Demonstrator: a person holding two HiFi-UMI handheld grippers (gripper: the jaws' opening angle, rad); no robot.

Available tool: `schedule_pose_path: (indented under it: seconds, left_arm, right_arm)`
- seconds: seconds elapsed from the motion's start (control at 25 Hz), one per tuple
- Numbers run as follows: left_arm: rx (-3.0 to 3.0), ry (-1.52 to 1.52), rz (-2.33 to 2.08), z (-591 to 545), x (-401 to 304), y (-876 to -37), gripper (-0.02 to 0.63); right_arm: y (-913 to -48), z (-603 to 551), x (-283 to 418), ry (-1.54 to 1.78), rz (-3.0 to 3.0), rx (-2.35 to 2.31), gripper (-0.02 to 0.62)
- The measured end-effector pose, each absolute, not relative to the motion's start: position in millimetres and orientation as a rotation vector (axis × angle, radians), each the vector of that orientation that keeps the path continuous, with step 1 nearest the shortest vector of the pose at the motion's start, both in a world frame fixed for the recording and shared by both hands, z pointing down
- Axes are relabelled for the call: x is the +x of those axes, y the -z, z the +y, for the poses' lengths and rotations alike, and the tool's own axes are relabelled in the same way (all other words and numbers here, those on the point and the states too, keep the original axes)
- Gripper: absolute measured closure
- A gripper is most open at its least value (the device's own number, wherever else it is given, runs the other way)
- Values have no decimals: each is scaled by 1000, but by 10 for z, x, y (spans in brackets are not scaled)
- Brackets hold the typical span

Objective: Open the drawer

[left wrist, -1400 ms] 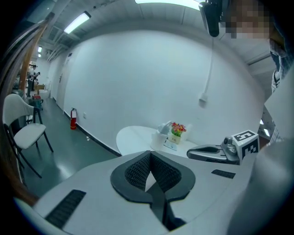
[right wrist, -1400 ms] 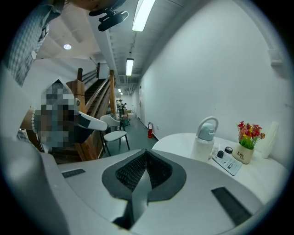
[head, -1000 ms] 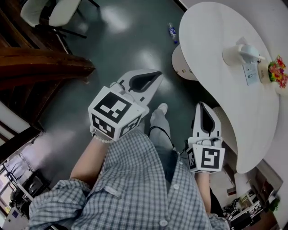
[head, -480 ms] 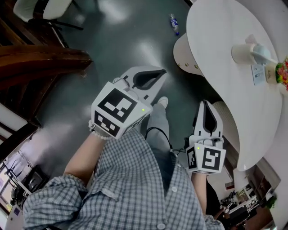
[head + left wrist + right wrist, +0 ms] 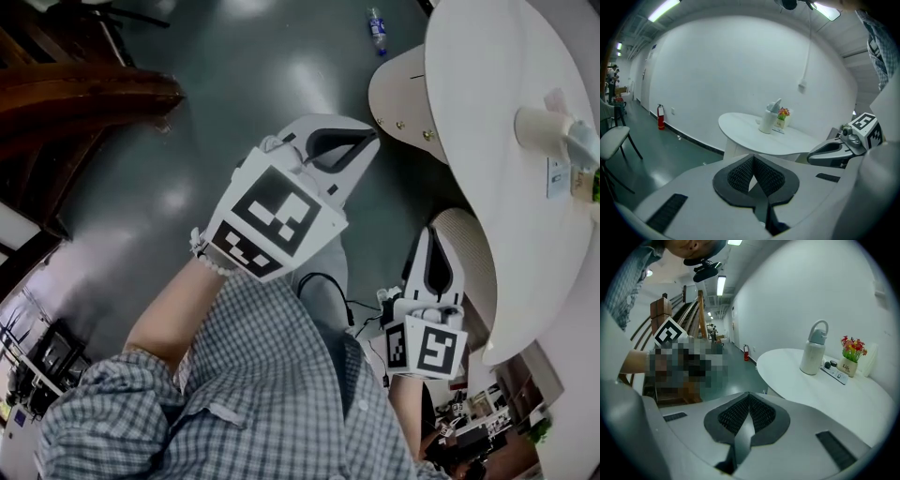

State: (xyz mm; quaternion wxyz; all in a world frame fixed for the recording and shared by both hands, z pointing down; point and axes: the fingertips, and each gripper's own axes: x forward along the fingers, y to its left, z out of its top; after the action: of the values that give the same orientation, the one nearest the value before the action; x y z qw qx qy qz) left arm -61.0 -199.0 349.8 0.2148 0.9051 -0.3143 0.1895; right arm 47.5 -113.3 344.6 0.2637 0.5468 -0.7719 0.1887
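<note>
No drawer front shows plainly. A beige rounded unit (image 5: 405,94) with small knobs sits under the edge of the white table (image 5: 487,122); I cannot tell whether it is the drawer. My left gripper (image 5: 361,142) is held in the air over the dark floor, left of that unit, jaws shut and empty. In its own view the left gripper (image 5: 753,156) points toward the table (image 5: 750,133). My right gripper (image 5: 433,234) hangs lower and nearer to me, beside the table's near edge, shut with nothing in it. The right gripper (image 5: 749,393) faces the tabletop (image 5: 811,390).
On the table stand a white jug (image 5: 813,352), a flower pot (image 5: 853,352) and a power strip (image 5: 836,373). A bottle (image 5: 377,30) lies on the floor. A wooden stair rail (image 5: 84,94) runs at the left. Cables (image 5: 366,305) lie by my leg.
Both grippers have sunk a little and stay shut. In the head view the table has slid to the right, and the left gripper now lies closer to the beige unit.
</note>
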Motion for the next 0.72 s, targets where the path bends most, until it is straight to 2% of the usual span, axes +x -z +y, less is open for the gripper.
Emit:
schedule_pose_path:
  seconds: [0.72]
  left_arm:
    - [2421,-358,-894,-2119,-308,-4295,600]
  right_arm:
    - [-4224,-1250,512,-546,-2053,1426,588]
